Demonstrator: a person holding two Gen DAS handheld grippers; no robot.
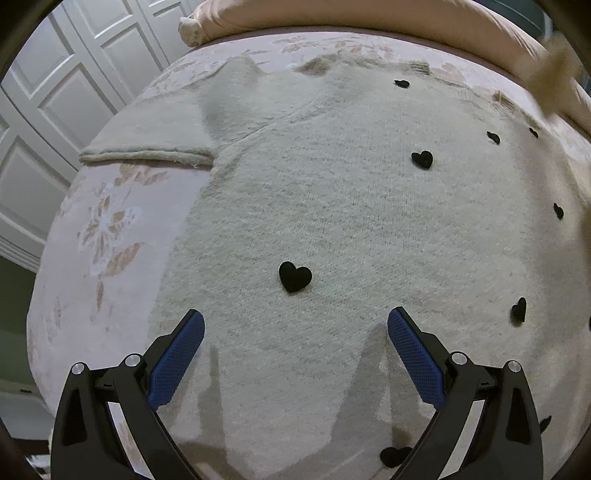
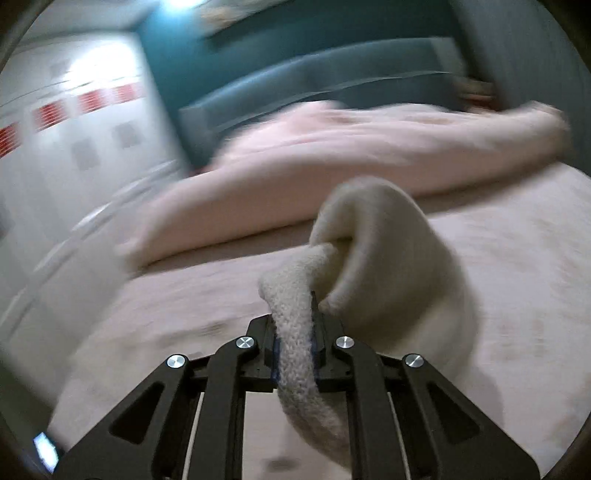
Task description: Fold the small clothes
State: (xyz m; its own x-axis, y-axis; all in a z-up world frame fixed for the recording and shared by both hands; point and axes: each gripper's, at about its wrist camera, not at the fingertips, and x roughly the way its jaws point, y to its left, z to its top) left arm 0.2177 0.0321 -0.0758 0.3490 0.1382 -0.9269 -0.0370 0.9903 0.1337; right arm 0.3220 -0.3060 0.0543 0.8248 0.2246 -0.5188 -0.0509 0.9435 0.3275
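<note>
Sweater (image 1: pixel 332 206), cream knit with small black hearts (image 1: pixel 294 277), lies spread flat on a pink floral bedspread (image 1: pixel 107 236) and fills the centre and right of the left wrist view. Its left sleeve (image 1: pixel 147 140) reaches toward the upper left of the frame and ends in a rolled cuff edge just short of the mattress edge. The sweater's left side edge runs down the frame from that sleeve to the lower left, with a strip of bare bedspread beside it. White panelled doors (image 1: pixel 55 110) stand beyond the bed at far left. A rolled pink duvet (image 1: pixel 332 14) closes off the top of the frame.

Left gripper (image 1: pixel 295 325) hovers over the lower hem region, its blue-padded fingers (image 1: pixel 181 354) spread wide with nothing between them.

Right gripper (image 2: pixel 295 321), in the blurred right wrist view, is pinched shut on a ribbed knit edge (image 2: pixel 295 332) of the sweater; the cloth (image 2: pixel 380 258) rises from the jaws in a raised fold at frame centre. Bare bedspread (image 2: pixel 184 314) extends to the left and right of the fold, bounded at mid-frame by the duvet (image 2: pixel 332 155), with a teal headboard (image 2: pixel 314 81) behind.
</note>
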